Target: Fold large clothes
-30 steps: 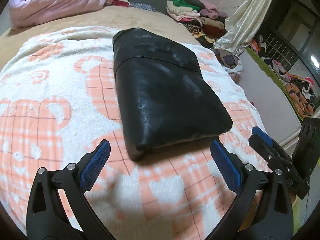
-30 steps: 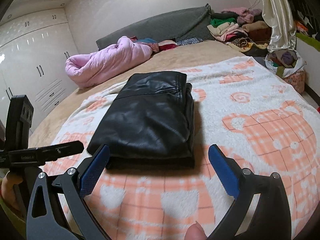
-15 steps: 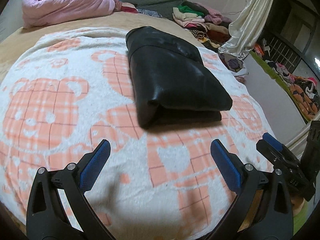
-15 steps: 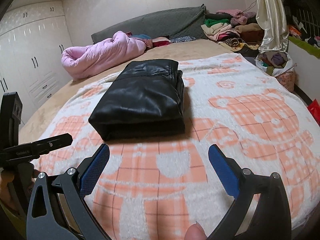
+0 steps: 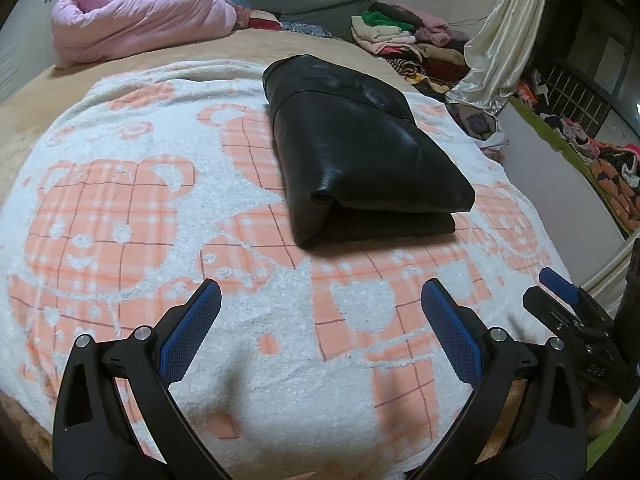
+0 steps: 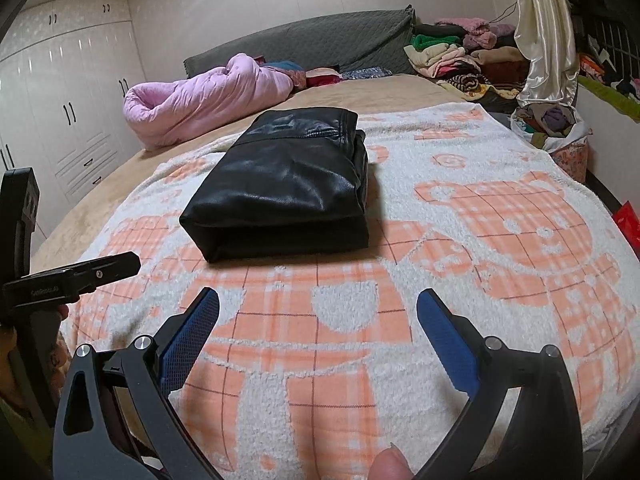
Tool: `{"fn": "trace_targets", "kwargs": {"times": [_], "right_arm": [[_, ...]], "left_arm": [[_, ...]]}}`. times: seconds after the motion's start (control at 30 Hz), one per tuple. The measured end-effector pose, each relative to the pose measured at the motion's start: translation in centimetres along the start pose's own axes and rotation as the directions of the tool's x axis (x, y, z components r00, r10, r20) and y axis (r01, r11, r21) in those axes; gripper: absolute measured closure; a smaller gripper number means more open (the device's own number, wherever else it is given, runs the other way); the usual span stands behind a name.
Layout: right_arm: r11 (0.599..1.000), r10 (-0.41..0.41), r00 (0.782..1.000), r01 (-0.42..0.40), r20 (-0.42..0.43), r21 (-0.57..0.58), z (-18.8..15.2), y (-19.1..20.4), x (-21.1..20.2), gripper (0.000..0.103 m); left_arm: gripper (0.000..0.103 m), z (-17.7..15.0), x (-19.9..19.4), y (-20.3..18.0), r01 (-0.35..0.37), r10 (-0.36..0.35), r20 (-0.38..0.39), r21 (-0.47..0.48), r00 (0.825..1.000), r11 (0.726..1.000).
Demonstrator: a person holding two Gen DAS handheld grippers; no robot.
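Observation:
A black leather garment (image 5: 360,152) lies folded into a thick rectangle on the white and orange bear blanket (image 5: 120,200); it also shows in the right wrist view (image 6: 288,188). My left gripper (image 5: 320,296) is open and empty, held back from the garment's near edge. My right gripper (image 6: 318,304) is open and empty, also back from the garment. The right gripper shows at the right edge of the left wrist view (image 5: 568,304), and the left gripper at the left edge of the right wrist view (image 6: 80,276).
A pink quilt (image 6: 200,100) lies rolled at the far side of the bed. Stacked folded clothes (image 6: 452,52) sit at the back right by a cream curtain (image 6: 548,40). A bag of clothes (image 6: 556,128) stands beside the bed. White wardrobes (image 6: 60,100) line the left wall.
Both grippers have pulled back from the folded garment toward the near edge of the bed. The garment has stayed where it lay.

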State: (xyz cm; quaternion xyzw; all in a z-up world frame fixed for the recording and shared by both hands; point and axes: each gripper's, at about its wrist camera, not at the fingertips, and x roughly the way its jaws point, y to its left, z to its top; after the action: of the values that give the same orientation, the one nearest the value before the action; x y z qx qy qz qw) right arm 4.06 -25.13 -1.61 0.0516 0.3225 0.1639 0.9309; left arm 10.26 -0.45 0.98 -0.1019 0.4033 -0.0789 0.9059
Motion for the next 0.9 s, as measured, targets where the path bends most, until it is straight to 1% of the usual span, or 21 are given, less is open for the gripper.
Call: {"fn": "trace_targets", "kwargs": {"times": [0.27,0.43,0.63,0.9], "right_arm": [[1.0,-0.007,1.0,0.007,-0.004,-0.006,-0.1,0.12,0.02,0.004],[1.0,-0.004,1.0,0.004,-0.004,-0.006,-0.1,0.15,0.05,0.004],[1.0,-0.01,1.0,0.01,0.001,-0.009,-0.13,0.18,0.02,0.004],[1.0,-0.012,1.0,0.012,0.002,-0.011,-0.09,0.14,-0.03,0.004]], "left_arm": [[0.009,-0.2,-0.13,-0.3,0.004,-0.004,-0.001,0.01,1.0,1.0],[0.009,-0.2,-0.18,-0.35,-0.001,0.001,0.0,0.011,1.0,1.0],[0.009,-0.13,-0.4,-0.31,-0.008,0.008,0.02,0.014,1.0,1.0],[0.009,-0.05,-0.45,-0.06,-0.017,0.017,0.019,0.01,1.0,1.0]]}}
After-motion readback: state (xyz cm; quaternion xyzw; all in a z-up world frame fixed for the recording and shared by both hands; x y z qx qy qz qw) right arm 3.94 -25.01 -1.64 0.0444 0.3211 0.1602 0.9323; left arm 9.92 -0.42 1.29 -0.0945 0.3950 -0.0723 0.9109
